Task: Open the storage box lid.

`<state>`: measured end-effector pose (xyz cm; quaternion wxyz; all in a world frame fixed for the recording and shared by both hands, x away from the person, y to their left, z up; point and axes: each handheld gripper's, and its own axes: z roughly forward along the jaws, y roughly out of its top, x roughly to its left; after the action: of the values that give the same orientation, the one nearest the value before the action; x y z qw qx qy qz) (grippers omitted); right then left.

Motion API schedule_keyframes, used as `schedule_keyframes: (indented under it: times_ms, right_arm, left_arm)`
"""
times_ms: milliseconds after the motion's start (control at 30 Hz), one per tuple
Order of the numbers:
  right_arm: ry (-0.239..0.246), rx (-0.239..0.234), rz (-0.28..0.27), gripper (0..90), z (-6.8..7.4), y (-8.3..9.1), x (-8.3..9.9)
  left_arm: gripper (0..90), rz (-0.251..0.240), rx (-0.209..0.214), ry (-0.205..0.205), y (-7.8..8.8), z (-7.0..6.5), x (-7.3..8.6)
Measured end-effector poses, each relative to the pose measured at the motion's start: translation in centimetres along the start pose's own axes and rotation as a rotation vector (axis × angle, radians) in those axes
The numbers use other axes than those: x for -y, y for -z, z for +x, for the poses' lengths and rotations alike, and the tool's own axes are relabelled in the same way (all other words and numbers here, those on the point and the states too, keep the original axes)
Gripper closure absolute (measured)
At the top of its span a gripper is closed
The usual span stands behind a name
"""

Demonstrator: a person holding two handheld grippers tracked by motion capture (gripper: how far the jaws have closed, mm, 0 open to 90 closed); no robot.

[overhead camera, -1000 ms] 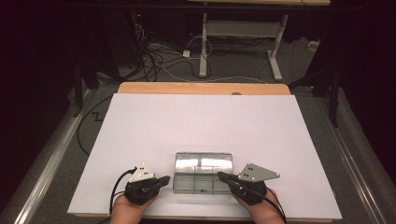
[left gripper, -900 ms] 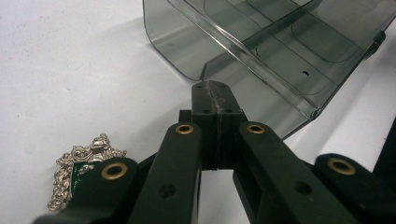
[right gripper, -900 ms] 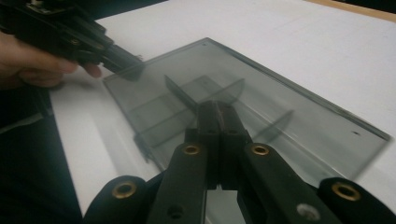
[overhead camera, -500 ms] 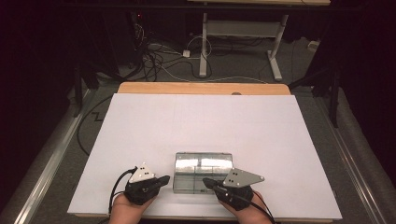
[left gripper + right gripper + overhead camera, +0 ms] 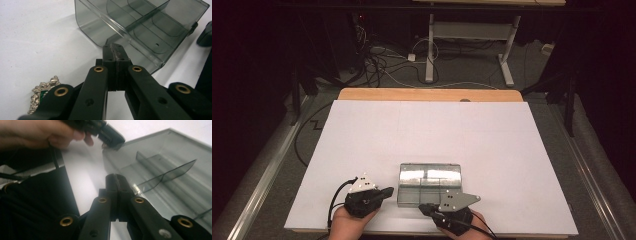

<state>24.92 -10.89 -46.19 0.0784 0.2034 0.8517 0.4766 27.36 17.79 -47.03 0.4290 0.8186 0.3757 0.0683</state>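
My smoky clear plastic compartment box (image 5: 429, 184) lies lengthwise along the counter's near edge, between my left tongs (image 5: 388, 191) and right tongs (image 5: 423, 206) (both pressed together, empty), left tip nearer.

I see the compartment box (image 5: 429, 182) on the table (image 5: 432, 135), near its 6 o'clock edge. My left gripper (image 5: 385, 191) sits at the box's 9 o'clock, my right gripper (image 5: 424, 208) at its 6 o'clock. A brooch (image 5: 41, 91) lies beside the left gripper.
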Motion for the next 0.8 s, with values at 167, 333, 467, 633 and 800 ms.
schedule_keyframes:
  times_ms: [167,333,467,633,800]
  right_arm:
    - [-0.011,-0.007,0.044,90.0,0.0,-0.4,0.7]
    - [-0.041,0.012,0.082,90.0,-0.4,-0.3,1.6]
    - [-0.063,0.032,0.100,90.0,-0.6,-0.1,2.0]
    - [-0.080,0.034,0.104,90.0,-0.9,0.1,2.2]
    - [-0.077,0.030,0.117,90.0,-0.9,0.1,2.6]
  left_arm:
    - [87.3,0.044,0.002,0.008,0.1,-0.5,0.3]
    - [87.3,0.077,0.003,-0.018,-0.4,-0.8,0.2]
    - [87.3,0.102,0.007,-0.022,-0.8,-0.8,0.1]
    - [87.3,0.111,0.008,-0.011,-0.7,-0.7,0.3]
    - [87.3,0.127,0.020,-0.018,-1.0,-1.1,0.3]
